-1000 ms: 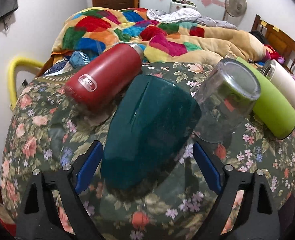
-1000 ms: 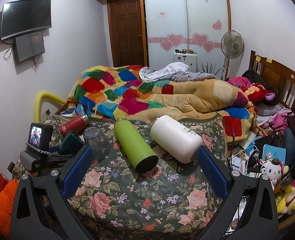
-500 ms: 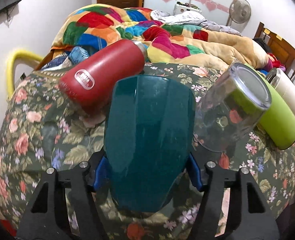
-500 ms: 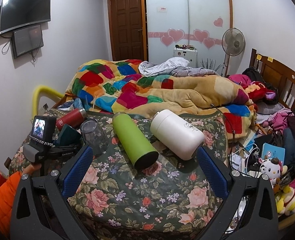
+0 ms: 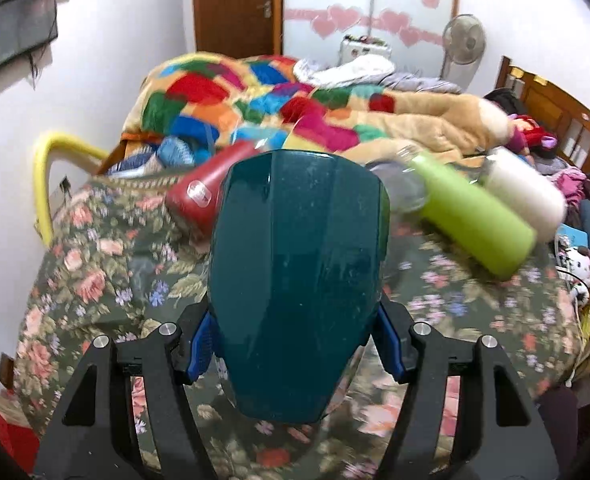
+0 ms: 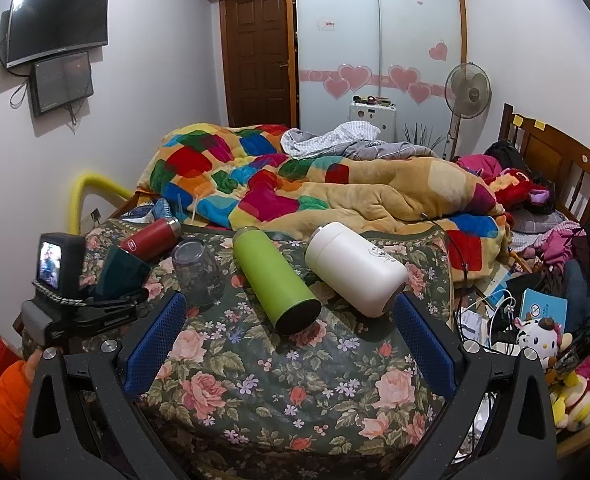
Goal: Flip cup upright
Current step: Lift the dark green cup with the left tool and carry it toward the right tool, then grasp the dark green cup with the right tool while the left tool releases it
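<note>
A: Left gripper [image 5: 295, 344] status?

B: Its fingers [image 5: 201, 344] are clenched on the dark teal faceted plastic cup [image 5: 299, 280], one blue pad each side, near the cup's narrow end. Cup is tilted, wide end pointing away from the fingers. In the right wrist view it [image 6: 121, 272] looks lifted over the floral-covered surface [image 6: 255, 380], tho contact w/ the cloth can't be told.

A: Right gripper [image 6: 291, 344]?

B: Fingers [image 6: 155, 340] released, spread wide, nothing btwn them.

A: What's past the cup?

B: Red metal bottle [image 5: 203, 200] lying just beyond-left of the left fingers. Clear glass tumbler [image 6: 199, 272] mouth-down beside it. Green cylindrical bottle [image 6: 275, 280] and white flask [image 6: 355, 268] lie on their sides ahead of the right fingers, btwn them. Patchwork quilt [image 6: 235, 176] further back.
</note>
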Tool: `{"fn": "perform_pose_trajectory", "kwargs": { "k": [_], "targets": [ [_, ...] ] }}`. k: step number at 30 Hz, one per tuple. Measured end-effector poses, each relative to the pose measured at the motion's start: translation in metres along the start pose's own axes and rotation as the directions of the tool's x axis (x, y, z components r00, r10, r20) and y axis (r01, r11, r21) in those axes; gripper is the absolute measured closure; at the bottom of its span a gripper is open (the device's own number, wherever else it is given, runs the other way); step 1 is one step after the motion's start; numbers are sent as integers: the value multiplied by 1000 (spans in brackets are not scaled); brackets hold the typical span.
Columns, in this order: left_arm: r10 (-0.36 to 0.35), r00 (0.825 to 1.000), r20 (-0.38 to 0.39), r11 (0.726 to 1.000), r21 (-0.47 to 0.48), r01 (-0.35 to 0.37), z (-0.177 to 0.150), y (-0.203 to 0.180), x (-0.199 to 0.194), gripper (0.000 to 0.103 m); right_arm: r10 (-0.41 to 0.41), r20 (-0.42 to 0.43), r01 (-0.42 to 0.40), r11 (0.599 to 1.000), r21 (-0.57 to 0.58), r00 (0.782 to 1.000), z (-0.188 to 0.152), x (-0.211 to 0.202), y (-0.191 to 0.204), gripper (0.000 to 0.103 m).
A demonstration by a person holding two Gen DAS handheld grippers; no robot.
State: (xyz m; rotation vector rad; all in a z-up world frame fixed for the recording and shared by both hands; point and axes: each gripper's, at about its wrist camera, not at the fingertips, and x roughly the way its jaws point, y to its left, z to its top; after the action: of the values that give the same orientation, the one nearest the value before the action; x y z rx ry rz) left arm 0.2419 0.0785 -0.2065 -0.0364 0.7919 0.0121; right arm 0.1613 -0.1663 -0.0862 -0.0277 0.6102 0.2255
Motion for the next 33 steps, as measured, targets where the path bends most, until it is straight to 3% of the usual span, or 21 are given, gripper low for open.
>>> {"fn": "perform_pose_trajectory", "kwargs": {
  "k": [9, 17, 24, 33],
  "targets": [
    [-100, 992, 76, 990, 109, 91, 9, -67, -48, 37, 8, 36, -8, 1000, 6, 999, -3, -16, -2, 0],
    [-184, 983, -14, 972, 149, 184, -11, -126, -24, 37, -1, 44, 0, 1000, 16, 999, -8, -25, -13, 0],
    [-172, 976, -130, 969, 155, 192, -44, -151, 23, 37, -10, 10, 9, 1000, 21, 1000, -16, -18, -24, 0],
    [-150, 976, -158, 969, 172, 177, -59, -158, 41, 37, 2, -37, -1, 1000, 32, 999, -25, -7, -30, 0]
  ]
}}
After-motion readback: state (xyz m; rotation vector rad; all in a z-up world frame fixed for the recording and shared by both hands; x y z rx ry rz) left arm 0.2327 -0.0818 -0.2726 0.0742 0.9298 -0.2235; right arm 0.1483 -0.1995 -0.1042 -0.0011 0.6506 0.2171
